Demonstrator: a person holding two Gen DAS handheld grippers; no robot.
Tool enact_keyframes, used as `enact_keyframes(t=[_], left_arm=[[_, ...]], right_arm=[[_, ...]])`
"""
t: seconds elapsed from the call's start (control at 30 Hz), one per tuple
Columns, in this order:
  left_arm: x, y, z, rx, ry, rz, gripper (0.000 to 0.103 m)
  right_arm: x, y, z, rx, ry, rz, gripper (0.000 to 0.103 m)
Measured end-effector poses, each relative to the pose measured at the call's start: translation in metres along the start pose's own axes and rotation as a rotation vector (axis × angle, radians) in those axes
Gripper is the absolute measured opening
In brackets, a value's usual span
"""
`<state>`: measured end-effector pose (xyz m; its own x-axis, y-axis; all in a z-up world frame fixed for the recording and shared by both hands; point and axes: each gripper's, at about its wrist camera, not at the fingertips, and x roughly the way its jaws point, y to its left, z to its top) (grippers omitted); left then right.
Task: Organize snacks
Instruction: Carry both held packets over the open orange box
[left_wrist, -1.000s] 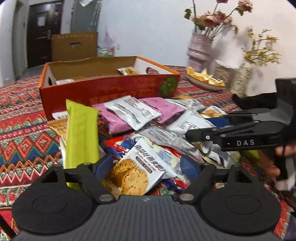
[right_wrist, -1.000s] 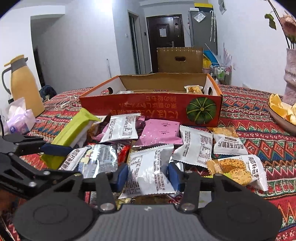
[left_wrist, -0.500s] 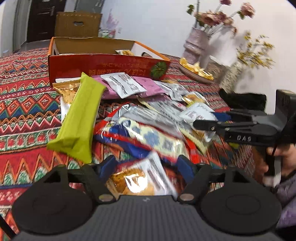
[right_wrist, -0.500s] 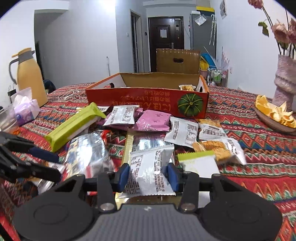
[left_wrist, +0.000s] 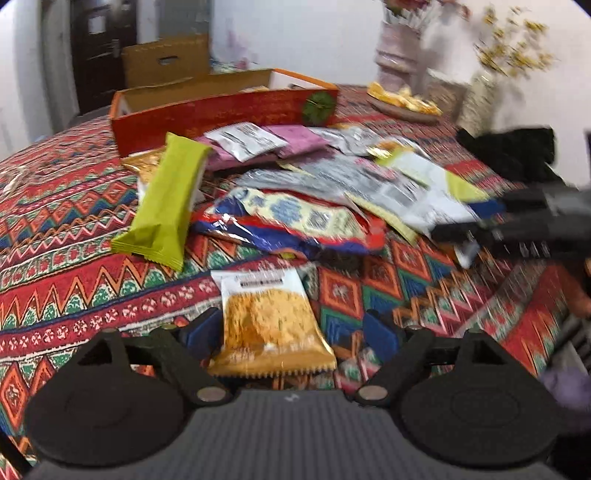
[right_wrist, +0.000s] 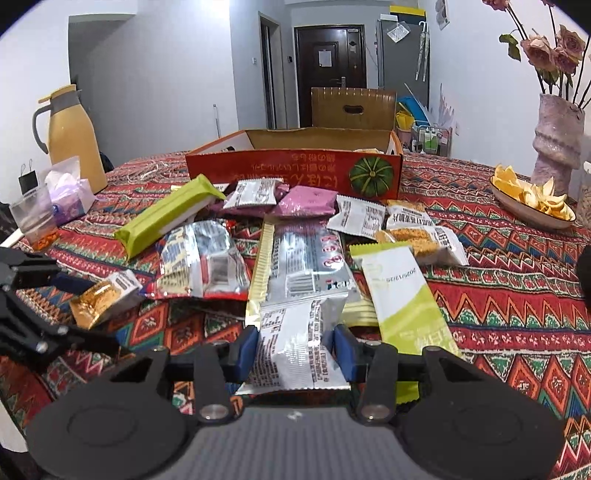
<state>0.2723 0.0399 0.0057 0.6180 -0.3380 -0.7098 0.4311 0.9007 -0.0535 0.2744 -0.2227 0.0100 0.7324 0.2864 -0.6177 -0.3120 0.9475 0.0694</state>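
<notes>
A pile of snack packets lies on the patterned tablecloth (right_wrist: 498, 295) in front of a red cardboard box (right_wrist: 295, 173) (left_wrist: 221, 110). A long green pack (right_wrist: 166, 218) (left_wrist: 166, 199) leans on the pile's left side. My right gripper (right_wrist: 295, 350) is shut on a silver-white packet (right_wrist: 299, 347), near the pile's front edge. In the left wrist view it shows blurred at the right (left_wrist: 465, 229). My left gripper (left_wrist: 291, 334) (right_wrist: 85, 310) holds a gold-and-white cookie packet (left_wrist: 269, 325) (right_wrist: 107, 293) between its blue pads, just clear of the pile over bare cloth.
A yellow jug (right_wrist: 74, 140), a tissue pack (right_wrist: 68, 192) and a clear cup (right_wrist: 31, 218) stand at the left. A dish of orange peel (right_wrist: 532, 199) and a vase (right_wrist: 557, 140) stand at the right. A black bundle (left_wrist: 509, 155) lies near the right edge.
Both grippers have drawn back from the pile toward the near side. The cookie packet came out of the pile with the left gripper, and the silver-white packet stayed in the right one.
</notes>
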Motion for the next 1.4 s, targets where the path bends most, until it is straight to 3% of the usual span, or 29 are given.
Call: enact_keyframes(t=[0.07,0.17,0.33,0.53,0.73,0.9,1.1,1.4], left_arm=[[0.001,-0.004,0.003,-0.018,-0.016,0.053,0.049],[-0.004,-0.007,0.002,-0.031,-0.014,0.036,0.041],[-0.02,-0.011,-0.005,-0.081,0.008,0.048,0.041],[-0.048,-0.013,-0.006,-0.141,-0.056,0.032,0.041],[-0.051,-0.008,0.023,-0.17,-0.109,0.065,0.041],[-0.042,0.015,0.086,-0.194,-0.166,0.088,0.041],[-0.017,0.057,0.179,-0.188,-0.226,0.152,0.041],[0.076,0.135,0.288,-0.241,-0.168,0.154,0.041]], right_arm=[[-0.001,0.0,-0.001,-0.002,-0.002,-0.005,0.043],[-0.008,0.002,-0.005,-0.009,-0.002,-0.008,0.043],[-0.022,0.003,-0.012,-0.01,-0.003,-0.005,0.042],[-0.04,0.003,-0.009,-0.011,-0.042,0.006,0.042],[-0.035,-0.004,0.01,0.002,-0.058,0.034,0.041],[-0.021,-0.022,0.061,0.008,-0.115,0.071,0.041],[0.008,-0.045,0.156,-0.02,-0.194,0.077,0.041],[0.126,-0.089,0.288,0.064,-0.141,0.141,0.041]])
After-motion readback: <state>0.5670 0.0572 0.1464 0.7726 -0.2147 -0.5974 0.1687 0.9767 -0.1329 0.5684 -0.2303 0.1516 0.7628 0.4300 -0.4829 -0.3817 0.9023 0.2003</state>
